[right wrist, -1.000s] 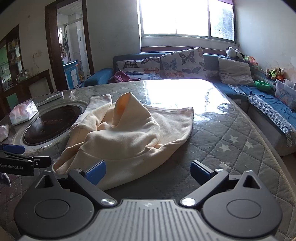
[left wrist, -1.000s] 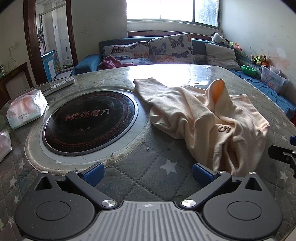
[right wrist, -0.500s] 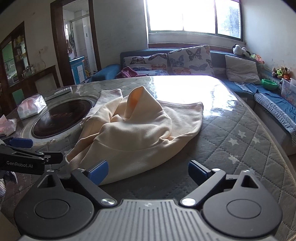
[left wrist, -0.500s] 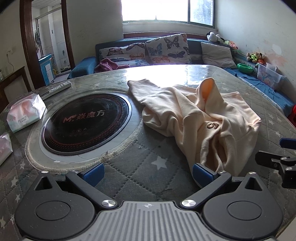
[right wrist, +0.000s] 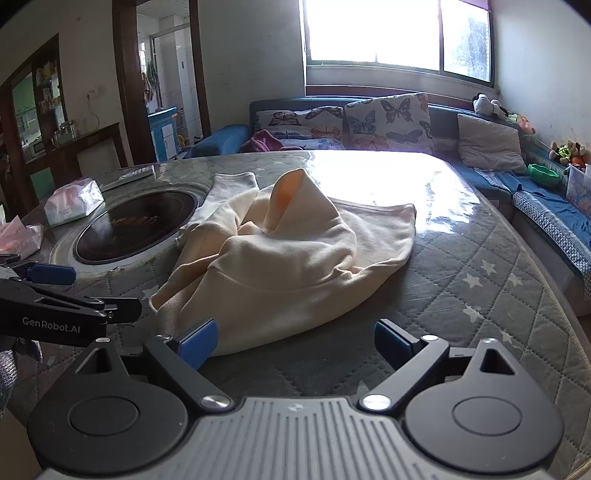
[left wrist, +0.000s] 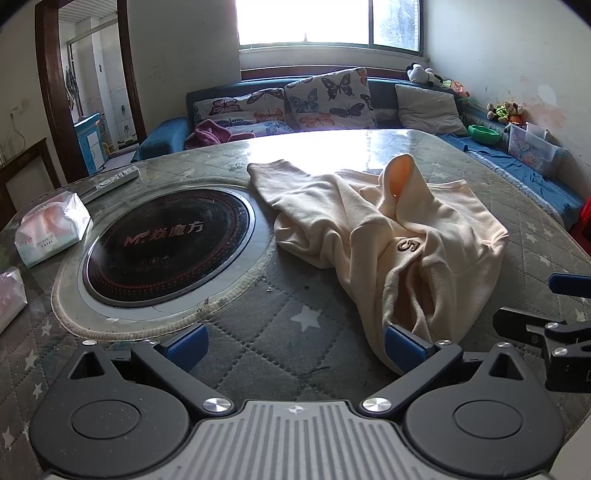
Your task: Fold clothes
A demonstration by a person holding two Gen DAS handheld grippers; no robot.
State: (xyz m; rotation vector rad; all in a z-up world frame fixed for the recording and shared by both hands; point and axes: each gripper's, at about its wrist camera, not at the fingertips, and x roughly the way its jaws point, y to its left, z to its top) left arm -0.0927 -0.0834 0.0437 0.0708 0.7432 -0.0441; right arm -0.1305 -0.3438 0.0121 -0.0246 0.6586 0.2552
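My left gripper (left wrist: 293,341) is spread wide, its two blue pads far apart and closed on nothing; the right-hand pad (left wrist: 402,345) sits just at the near hem of the cream hoodie (left wrist: 399,236), though I cannot tell whether it actually touches the cloth, and the left-hand pad is over bare quilted table cover (left wrist: 258,332). My right gripper (right wrist: 295,338) is equally wide open and empty, with its left-hand pad (right wrist: 197,339) right against the near edge of the hoodie (right wrist: 295,266) and the other pad over the star-patterned cover beside it. The hoodie lies crumpled in a heap on the table, one part poking upward with an orange lining showing, a sleeve stretched away toward the far side, and a small embroidered "5" (left wrist: 408,245) on the fabric facing my left camera. Each gripper shows at the edge of the other's view: the right one (left wrist: 554,325) off to the right of the garment's hem, the left one (right wrist: 55,306) off to its left. Beside the hoodie, set into the table, is a round black induction cooktop (left wrist: 166,243); the stretched sleeve's end lies just by its ring. Beyond the cooktop are a tissue pack (left wrist: 51,229) and a remote control (left wrist: 116,179), well apart from the garment. Behind the table runs a blue sofa (left wrist: 166,129) with butterfly cushions (left wrist: 325,99) under a bright window (left wrist: 328,20).
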